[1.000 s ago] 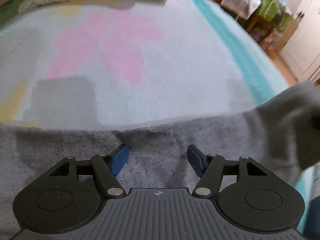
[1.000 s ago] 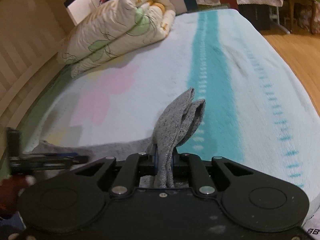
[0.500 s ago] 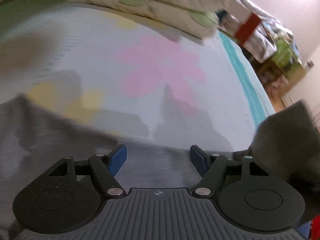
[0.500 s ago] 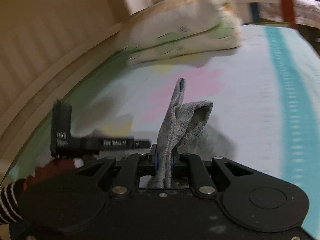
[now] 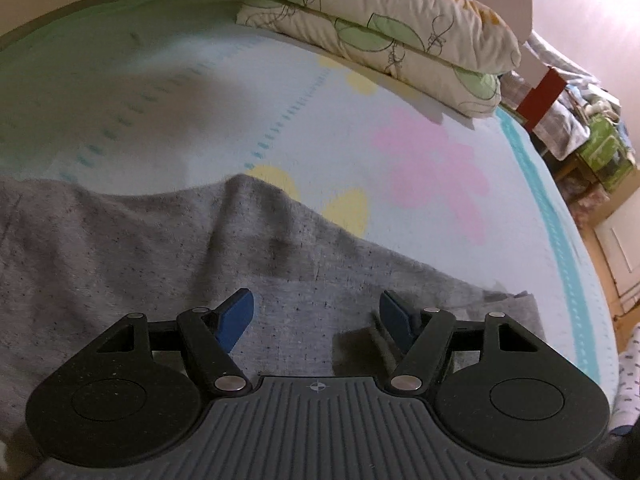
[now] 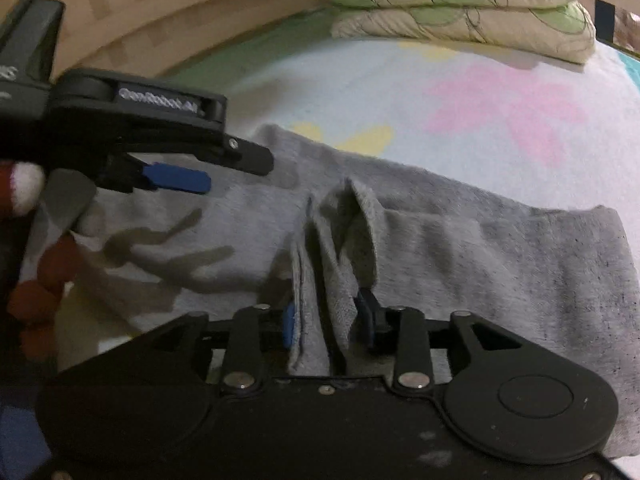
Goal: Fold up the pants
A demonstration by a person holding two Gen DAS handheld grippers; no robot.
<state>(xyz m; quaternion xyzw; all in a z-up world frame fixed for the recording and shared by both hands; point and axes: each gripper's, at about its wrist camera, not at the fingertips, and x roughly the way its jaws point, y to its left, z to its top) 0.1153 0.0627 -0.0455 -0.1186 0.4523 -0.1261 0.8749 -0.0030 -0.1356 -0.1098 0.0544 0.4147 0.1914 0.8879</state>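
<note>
Grey speckled pants [image 5: 168,248] lie spread on the bed, also in the right wrist view [image 6: 500,248]. My left gripper [image 5: 316,314] is open and empty, low over the fabric; it also shows in the right wrist view [image 6: 176,178] at the left. My right gripper [image 6: 330,320] has its jaws partly apart, with a bunched fold of the pants hem [image 6: 340,240] standing between them, folded over onto the rest of the pants. The blue pads [image 6: 289,322] sit beside the cloth.
The bed sheet [image 5: 400,120] has pink and yellow flowers and a teal stripe. A folded floral quilt [image 5: 392,20] lies at the far end. A wooden headboard [image 6: 160,12] runs along the left. The bed edge and wooden floor [image 5: 612,280] lie at the right.
My right gripper has carried the held hem left and down onto the pants and its jaws have opened somewhat. My left gripper has swung left, staying open.
</note>
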